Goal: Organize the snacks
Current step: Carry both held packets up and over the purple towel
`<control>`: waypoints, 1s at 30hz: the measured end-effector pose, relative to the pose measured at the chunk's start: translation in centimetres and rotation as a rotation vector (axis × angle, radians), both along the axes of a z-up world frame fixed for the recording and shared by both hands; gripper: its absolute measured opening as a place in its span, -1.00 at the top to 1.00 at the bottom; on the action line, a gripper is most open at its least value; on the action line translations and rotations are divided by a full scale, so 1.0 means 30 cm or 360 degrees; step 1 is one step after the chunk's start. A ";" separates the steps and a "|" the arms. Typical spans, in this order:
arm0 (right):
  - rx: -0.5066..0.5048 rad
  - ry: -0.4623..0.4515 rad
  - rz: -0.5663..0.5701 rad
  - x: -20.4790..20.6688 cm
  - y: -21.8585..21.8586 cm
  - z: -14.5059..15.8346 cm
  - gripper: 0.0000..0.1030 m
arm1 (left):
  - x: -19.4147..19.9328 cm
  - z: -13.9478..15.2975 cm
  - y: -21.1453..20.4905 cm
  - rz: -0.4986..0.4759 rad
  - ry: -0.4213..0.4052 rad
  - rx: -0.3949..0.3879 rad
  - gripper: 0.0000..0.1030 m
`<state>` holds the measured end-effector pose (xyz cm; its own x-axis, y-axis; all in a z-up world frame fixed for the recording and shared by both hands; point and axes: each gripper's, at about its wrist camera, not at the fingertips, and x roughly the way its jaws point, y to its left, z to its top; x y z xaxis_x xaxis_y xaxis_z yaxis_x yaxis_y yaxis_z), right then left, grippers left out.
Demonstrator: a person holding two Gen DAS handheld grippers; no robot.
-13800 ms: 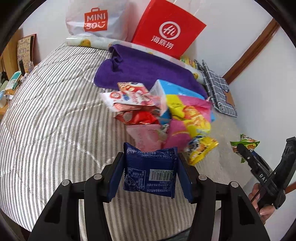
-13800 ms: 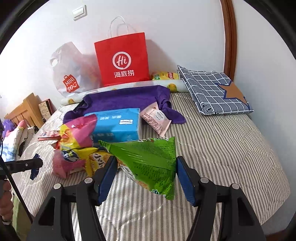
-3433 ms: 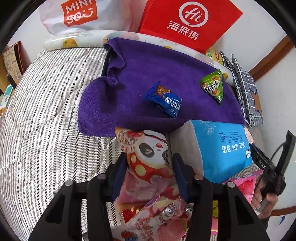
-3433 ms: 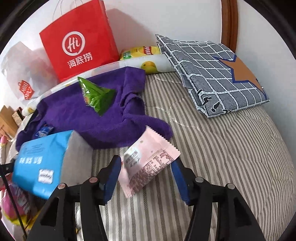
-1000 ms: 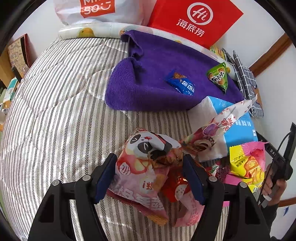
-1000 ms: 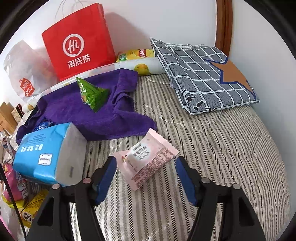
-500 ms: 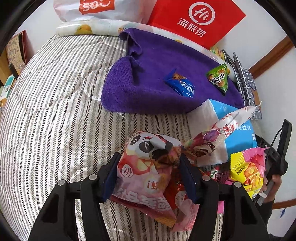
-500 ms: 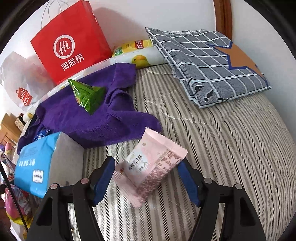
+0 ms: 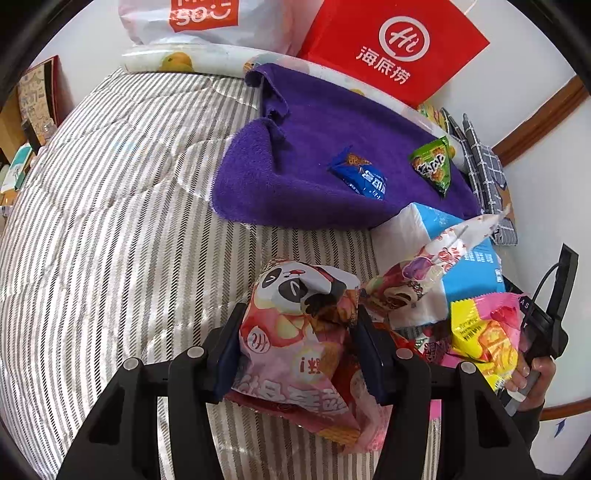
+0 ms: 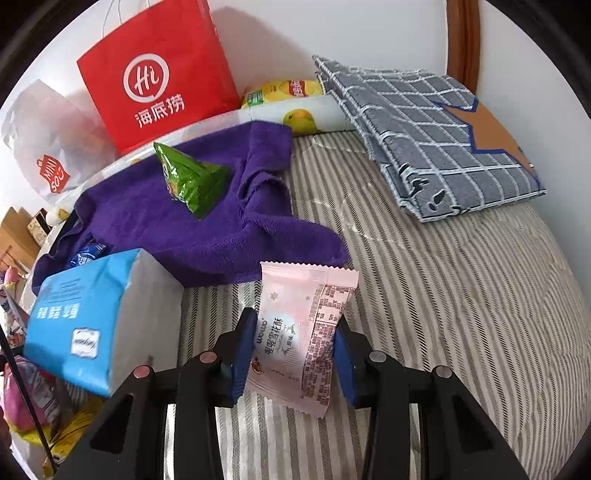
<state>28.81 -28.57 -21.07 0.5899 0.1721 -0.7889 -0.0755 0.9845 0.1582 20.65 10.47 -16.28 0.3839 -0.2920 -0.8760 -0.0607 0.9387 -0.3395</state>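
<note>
My left gripper (image 9: 297,343) is shut on a pink panda snack bag (image 9: 295,332) at the edge of a snack pile. My right gripper (image 10: 293,343) is shut on a pale pink snack packet (image 10: 295,332) just above the striped bed. A purple towel (image 9: 314,147) lies further back, also in the right wrist view (image 10: 221,229). On it lie a blue snack packet (image 9: 364,177) and a green triangular snack bag (image 9: 432,168), which also shows in the right wrist view (image 10: 192,184).
A blue tissue pack (image 10: 85,325) lies left of my right gripper. Loose snacks, one yellow-pink bag (image 9: 480,339), lie right of my left gripper. A red paper bag (image 10: 155,74), a white Miniso bag (image 9: 207,18) and a checked cushion (image 10: 436,136) stand by the wall.
My left gripper has closed tighter on the panda bag. My right gripper has closed on the pale pink packet, which now stands upright between the fingers.
</note>
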 end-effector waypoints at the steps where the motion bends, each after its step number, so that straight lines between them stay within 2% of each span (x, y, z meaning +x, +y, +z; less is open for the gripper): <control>1: -0.0008 -0.0008 -0.0002 -0.013 0.000 0.010 0.27 | -0.009 0.008 0.004 0.0002 -0.0010 -0.0002 -0.06; 14: -0.0003 -0.0166 0.0035 -0.212 0.039 0.198 0.27 | -0.135 0.131 0.004 0.0021 -0.0124 -0.0050 -0.06; 23: -0.0049 -0.0254 0.0100 -0.336 0.089 0.290 0.27 | -0.220 0.228 -0.054 -0.0012 -0.0220 -0.0076 -0.06; 30: -0.0057 -0.0313 0.0151 -0.398 0.129 0.354 0.27 | -0.239 0.287 -0.124 -0.0079 -0.0277 -0.0125 -0.06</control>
<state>16.86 -24.70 -10.46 0.7156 0.2081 -0.6668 -0.1940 0.9762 0.0966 13.48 6.75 -7.67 0.5111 -0.3791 -0.7714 0.0514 0.9094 -0.4128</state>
